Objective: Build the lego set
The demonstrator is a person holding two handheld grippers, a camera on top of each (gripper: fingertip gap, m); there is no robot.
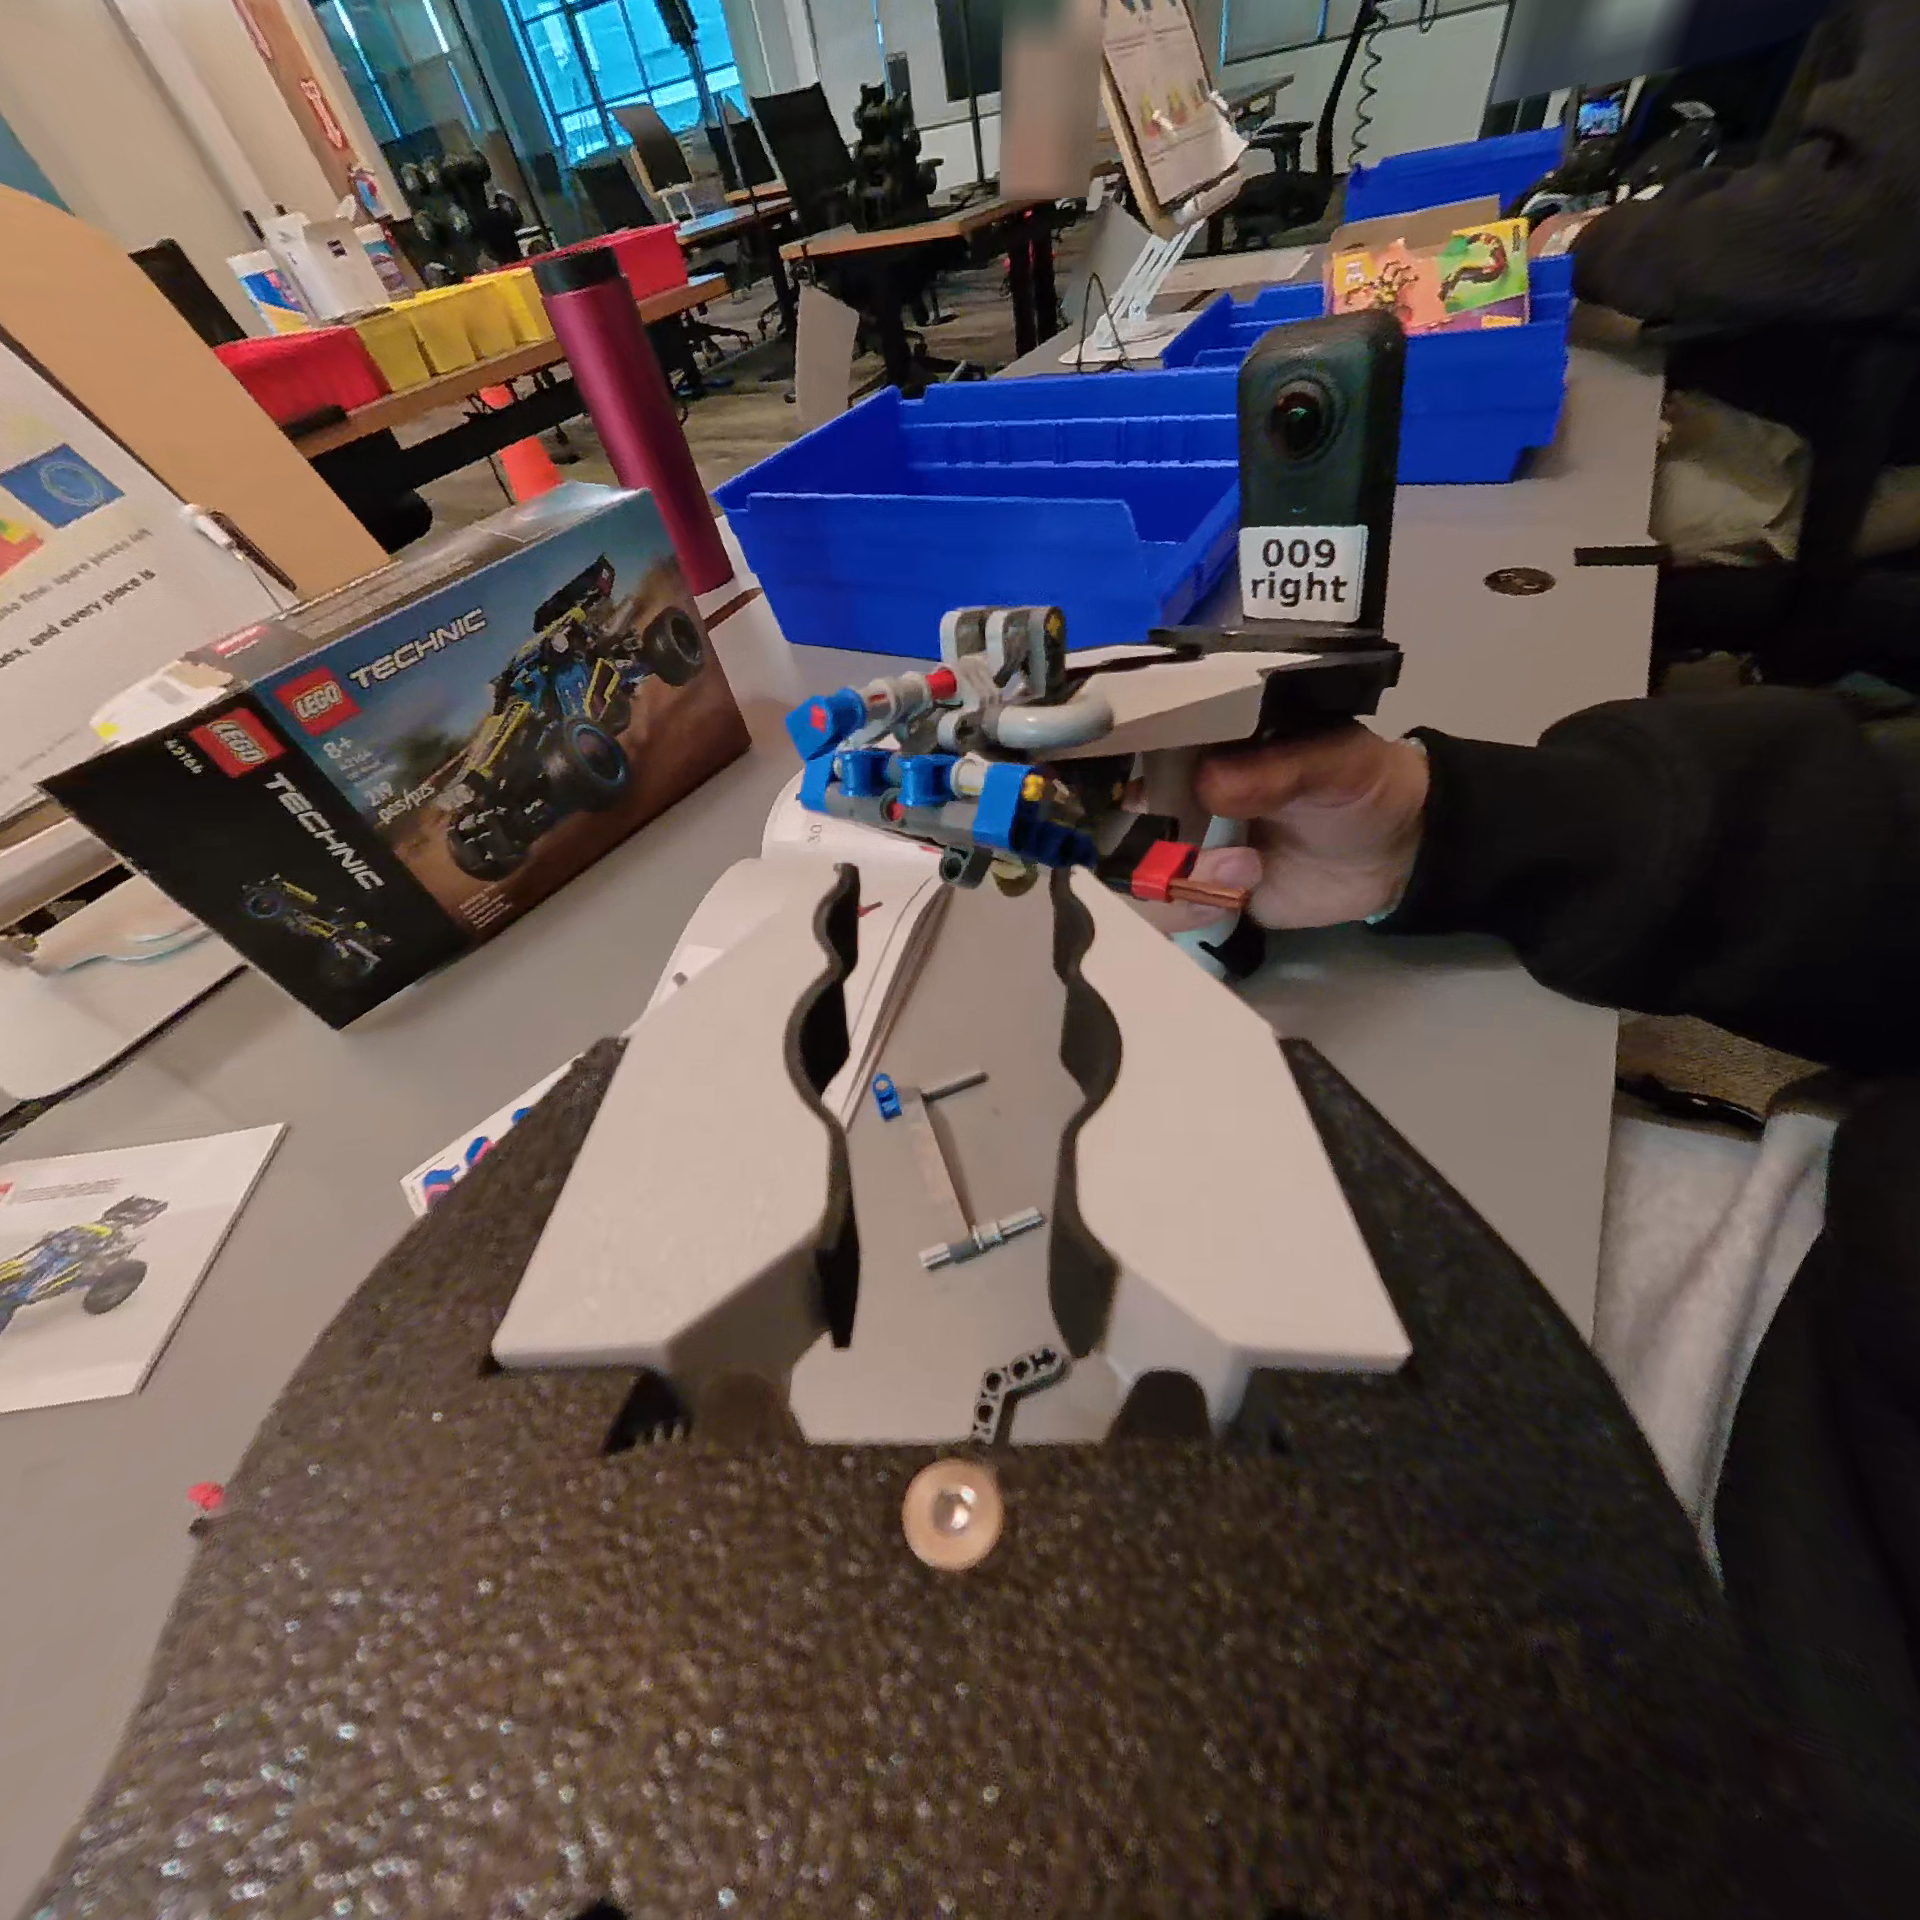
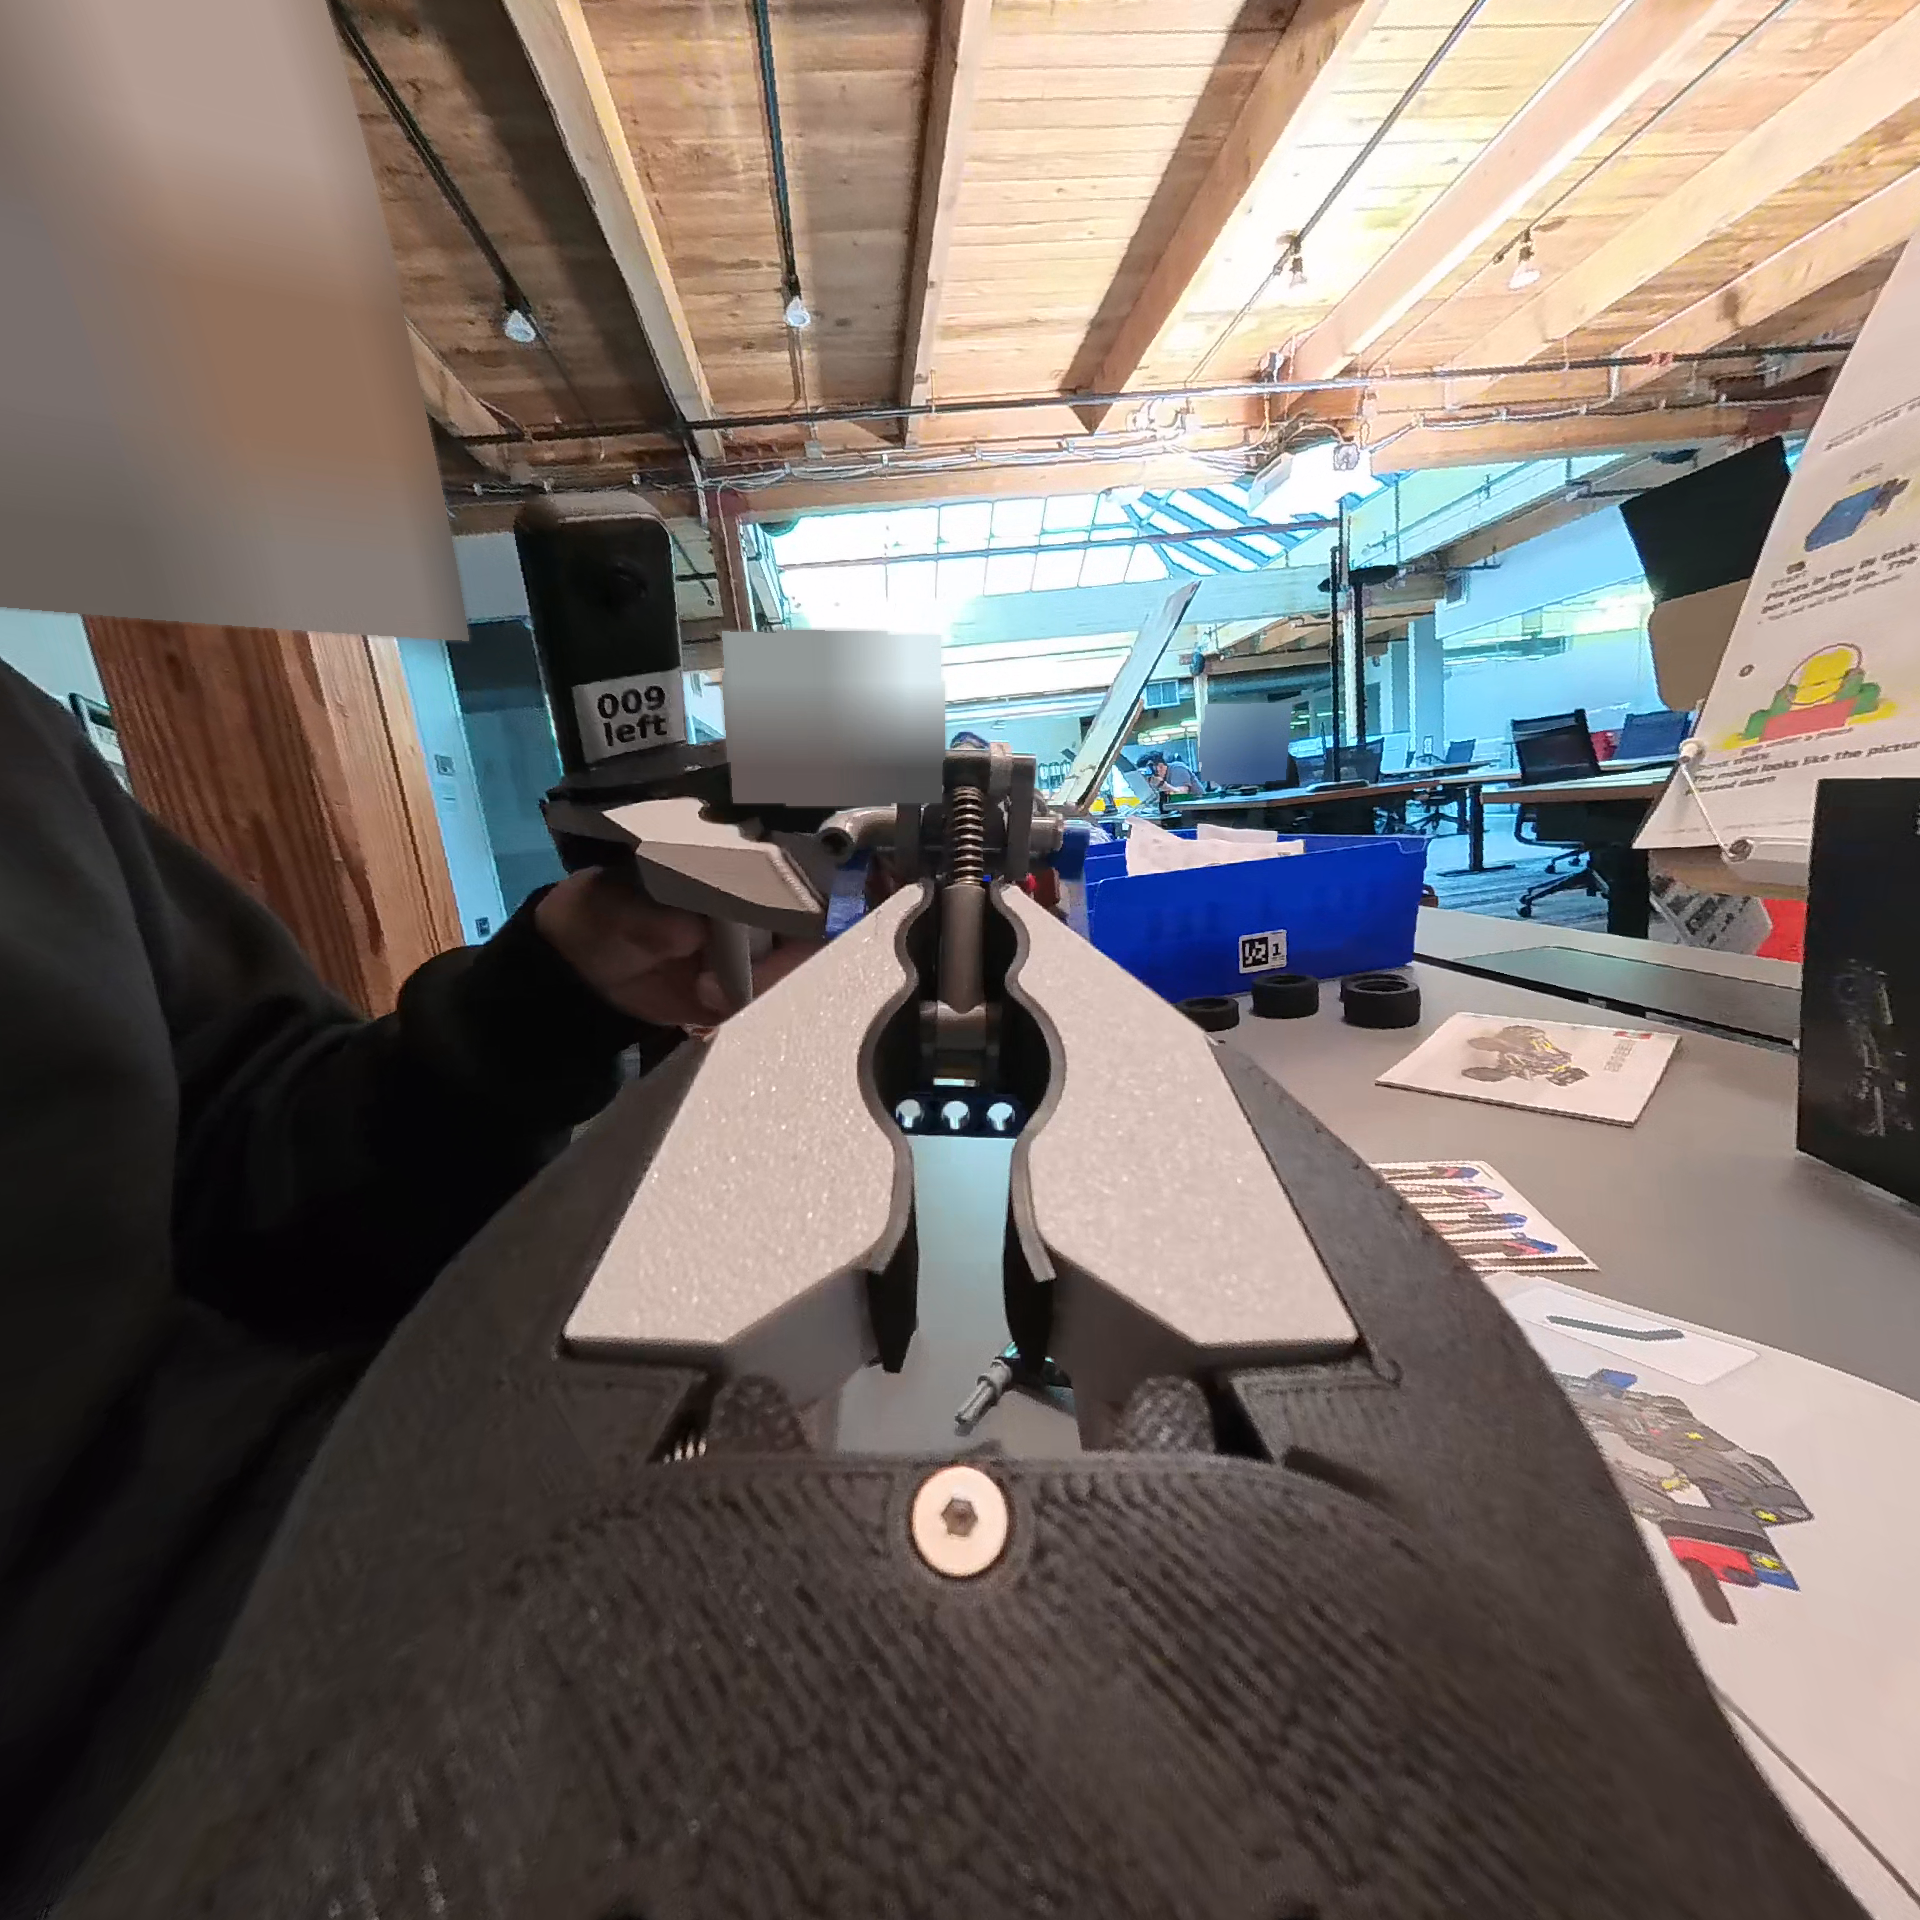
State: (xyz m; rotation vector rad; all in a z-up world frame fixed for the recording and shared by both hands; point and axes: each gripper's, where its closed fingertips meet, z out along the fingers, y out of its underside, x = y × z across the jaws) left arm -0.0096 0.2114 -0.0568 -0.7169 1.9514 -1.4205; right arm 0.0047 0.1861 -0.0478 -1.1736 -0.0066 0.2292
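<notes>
Both views are bright and evenly lit by daylight from the tall glazed windows (image 2: pixel 1039 582) far beyond the tool, slightly blown out. Shadows on the grey tabletop (image 1: pixel 499 1039) are soft. Wide-angle distortion bends edges; near foreground blurs.

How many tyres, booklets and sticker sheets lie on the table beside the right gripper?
Black tyres: 3
Booklet: 1
Sticker sheet: 1
Total: 5
</notes>
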